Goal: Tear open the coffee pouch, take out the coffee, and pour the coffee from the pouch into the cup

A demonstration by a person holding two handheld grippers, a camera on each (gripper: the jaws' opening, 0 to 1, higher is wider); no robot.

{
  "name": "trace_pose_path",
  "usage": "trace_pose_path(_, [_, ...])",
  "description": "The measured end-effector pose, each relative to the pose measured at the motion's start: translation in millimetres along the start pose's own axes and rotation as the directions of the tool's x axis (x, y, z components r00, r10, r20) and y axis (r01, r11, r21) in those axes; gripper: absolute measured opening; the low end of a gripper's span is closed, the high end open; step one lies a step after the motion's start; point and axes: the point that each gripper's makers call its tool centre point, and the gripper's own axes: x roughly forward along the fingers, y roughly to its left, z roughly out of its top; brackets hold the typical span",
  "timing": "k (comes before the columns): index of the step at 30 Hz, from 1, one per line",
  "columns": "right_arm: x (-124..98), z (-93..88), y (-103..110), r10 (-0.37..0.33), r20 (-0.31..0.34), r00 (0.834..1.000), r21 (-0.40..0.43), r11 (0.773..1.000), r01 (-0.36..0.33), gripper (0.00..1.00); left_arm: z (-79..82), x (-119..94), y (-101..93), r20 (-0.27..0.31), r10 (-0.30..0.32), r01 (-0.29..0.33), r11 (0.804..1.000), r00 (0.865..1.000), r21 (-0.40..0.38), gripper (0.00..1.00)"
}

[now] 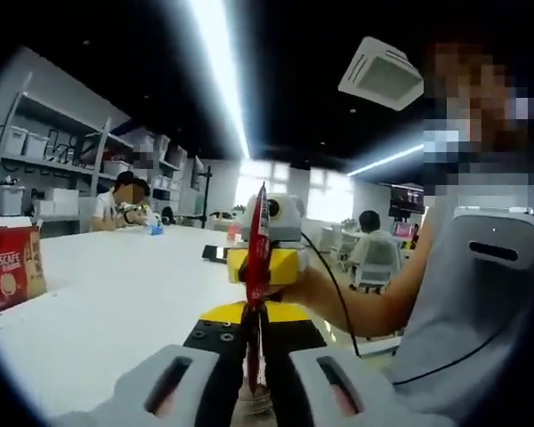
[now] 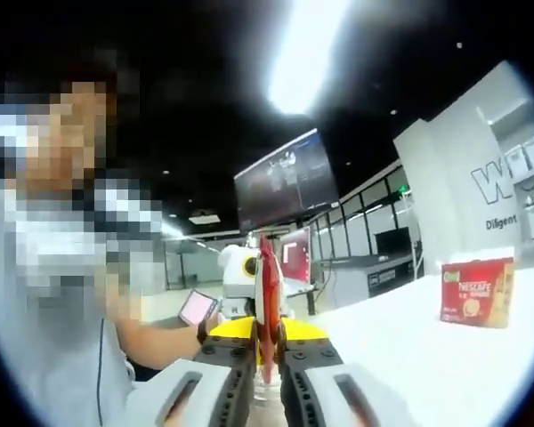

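"NESCAFE" on red box (image 1: pixel 11 265) (image 2: pixel 477 290); "Diligent" on white wall (image 2: pixel 481 178), large letters above cut off.

Open-plan office or lab workspace; long white tabletop (image 1: pixel 116 302), seated people at far edge; grey wall shelving with white storage boxes (image 1: pixel 36 151); linear ceiling light strip (image 1: pixel 221 67); large dark hanging monitor (image 2: pixel 287 189); glass-partitioned rooms behind.

One thin red coffee stick pouch (image 1: pixel 256 267) (seen edge-on), one red cardboard Nescafé box (image 1: pixel 9 265) at the frame's left, two yellow-and-grey grippers (image 1: pixel 260 258) (image 2: pixel 265 342), and three seated people in the background.
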Motion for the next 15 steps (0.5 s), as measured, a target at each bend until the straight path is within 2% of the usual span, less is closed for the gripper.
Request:
trace_pose_path(3, [-0.1, -1.4, -0.1, 0.001, 0.001, 1.000, 0.006, 1.000, -0.001, 0.09, -0.4, 2.4, -1.7, -0.004, -0.002, 0.002, 1.000, 1.000, 0.011, 0.05])
trace_pose_path(9, [-1.7, -5.5, -1.2, 0.006, -0.009, 1.000, 0.012, 1.000, -0.006, 0.10, -4.1, 3.2, 0.0, -0.033, 0.023, -0.021, 0.997, 0.999, 0.069, 0.03])
trace_pose_path(13, [-0.1, -5.7, 1.3, 0.025, -0.018, 1.000, -0.035, 0.999, -0.026, 0.11, -4.3, 1.6, 0.5, -0.035, 0.024, -0.022, 0.998, 0.999, 0.066, 0.03])
trace_pose_path(15, [0.1, -1.7, 2.5, 0.034, 0.003, 0.999, -0.036, 0.999, -0.034, 0.15, -6.5, 0.6, 2.4, -0.048, 0.035, -0.032, 0.997, 0.998, 0.068, 0.03])
